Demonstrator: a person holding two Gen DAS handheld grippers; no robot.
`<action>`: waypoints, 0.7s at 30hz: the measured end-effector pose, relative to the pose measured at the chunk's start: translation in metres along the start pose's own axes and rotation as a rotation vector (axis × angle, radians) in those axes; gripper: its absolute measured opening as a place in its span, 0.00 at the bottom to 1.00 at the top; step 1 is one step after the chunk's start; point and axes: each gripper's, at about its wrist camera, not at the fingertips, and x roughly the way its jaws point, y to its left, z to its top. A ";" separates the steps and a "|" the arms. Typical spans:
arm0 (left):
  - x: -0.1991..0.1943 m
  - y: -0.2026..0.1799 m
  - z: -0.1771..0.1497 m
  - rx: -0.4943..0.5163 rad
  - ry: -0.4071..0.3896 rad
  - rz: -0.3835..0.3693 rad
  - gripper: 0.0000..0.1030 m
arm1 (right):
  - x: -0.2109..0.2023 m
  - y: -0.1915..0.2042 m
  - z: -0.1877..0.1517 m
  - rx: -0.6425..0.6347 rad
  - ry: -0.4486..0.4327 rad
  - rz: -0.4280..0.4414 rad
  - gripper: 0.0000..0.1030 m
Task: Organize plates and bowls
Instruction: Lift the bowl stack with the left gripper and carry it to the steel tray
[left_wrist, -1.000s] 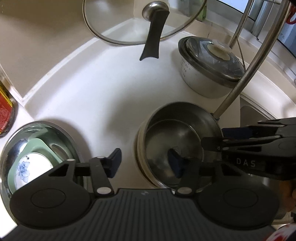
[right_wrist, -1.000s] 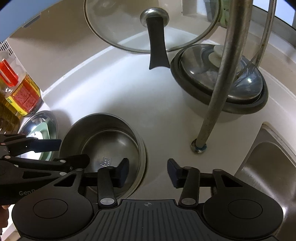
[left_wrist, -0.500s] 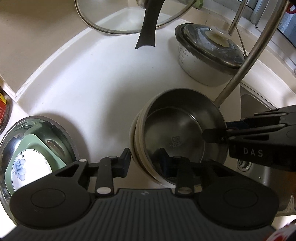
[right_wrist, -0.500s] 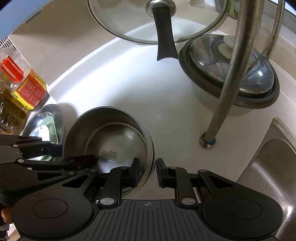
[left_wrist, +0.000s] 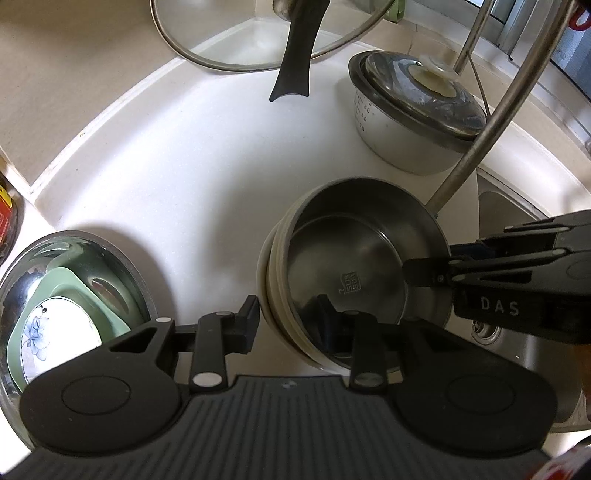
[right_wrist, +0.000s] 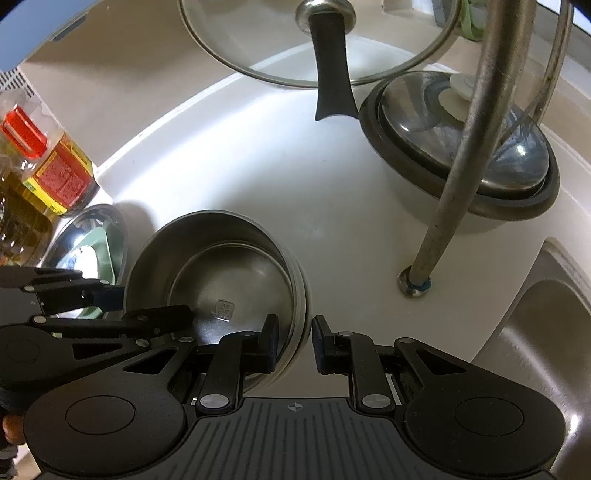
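A steel bowl (left_wrist: 354, 266) sits nested on stacked cream bowls (left_wrist: 269, 295) on the white counter; it also shows in the right wrist view (right_wrist: 229, 280). My left gripper (left_wrist: 291, 319) straddles the stack's near-left rim, one finger outside and one inside, closed on it. My right gripper (right_wrist: 293, 341) straddles the right rim the same way, closed on it. A wide steel bowl (left_wrist: 92, 258) at the left holds a green dish and a white plate with a blue flower (left_wrist: 55, 336).
A glass lid with a black handle (left_wrist: 299, 55) leans at the back. A lidded pot (left_wrist: 413, 110) stands at the back right. A faucet pipe (right_wrist: 465, 147) rises beside the sink (right_wrist: 546, 332). An oil bottle (right_wrist: 48, 166) stands at the left.
Both grippers have narrowed from wide open onto opposite rims of the bowl stack. The stack appears slightly shifted toward the cameras.
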 end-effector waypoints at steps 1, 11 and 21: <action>0.000 0.001 0.000 -0.004 0.000 -0.004 0.29 | 0.000 0.000 0.000 0.006 0.000 0.001 0.19; -0.001 0.002 -0.003 -0.015 -0.015 -0.012 0.29 | 0.004 0.000 -0.005 0.026 -0.026 -0.024 0.19; -0.001 0.002 -0.002 -0.003 -0.019 -0.008 0.28 | 0.005 -0.002 -0.003 0.044 -0.022 -0.022 0.19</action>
